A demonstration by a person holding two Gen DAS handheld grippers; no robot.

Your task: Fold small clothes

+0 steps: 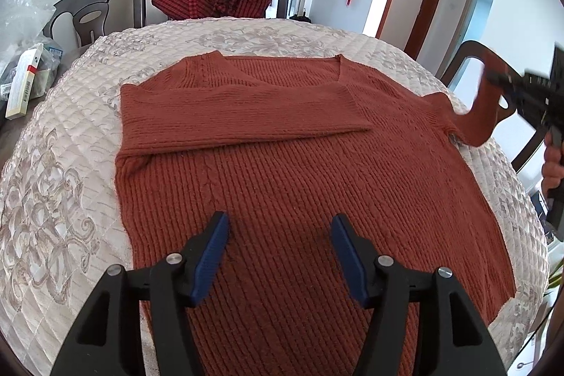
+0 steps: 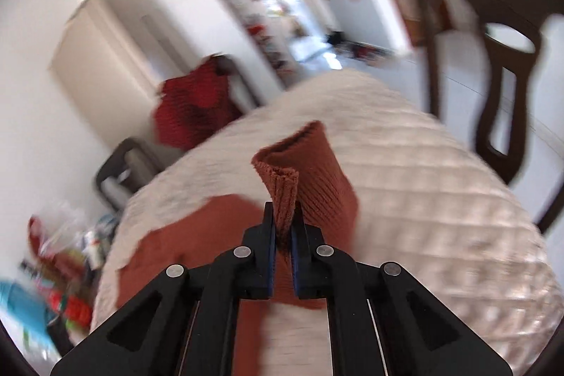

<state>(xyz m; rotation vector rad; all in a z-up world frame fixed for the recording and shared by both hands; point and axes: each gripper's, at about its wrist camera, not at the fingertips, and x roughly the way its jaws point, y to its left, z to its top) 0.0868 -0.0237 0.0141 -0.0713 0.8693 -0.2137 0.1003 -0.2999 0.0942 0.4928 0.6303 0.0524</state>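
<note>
right gripper [image 2: 282, 217] clamped on sleeve cuff [image 2: 282, 196], lifted off table's right edge, likely to fold it across like other sleeve. left gripper [image 1: 278, 235] agape, empty, hovering over sweater [image 1: 299, 164] hem at near edge. sweater flat on quilted table [image 1: 53, 164]. right view blurred; far clutter unreadable, holder's hand cut off.

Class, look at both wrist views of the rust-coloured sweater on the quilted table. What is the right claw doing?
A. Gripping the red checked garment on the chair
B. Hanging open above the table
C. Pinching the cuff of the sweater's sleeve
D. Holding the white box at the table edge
C: in the right wrist view the right claw has its blue pads closed on the ribbed sleeve cuff of the sweater.
</note>
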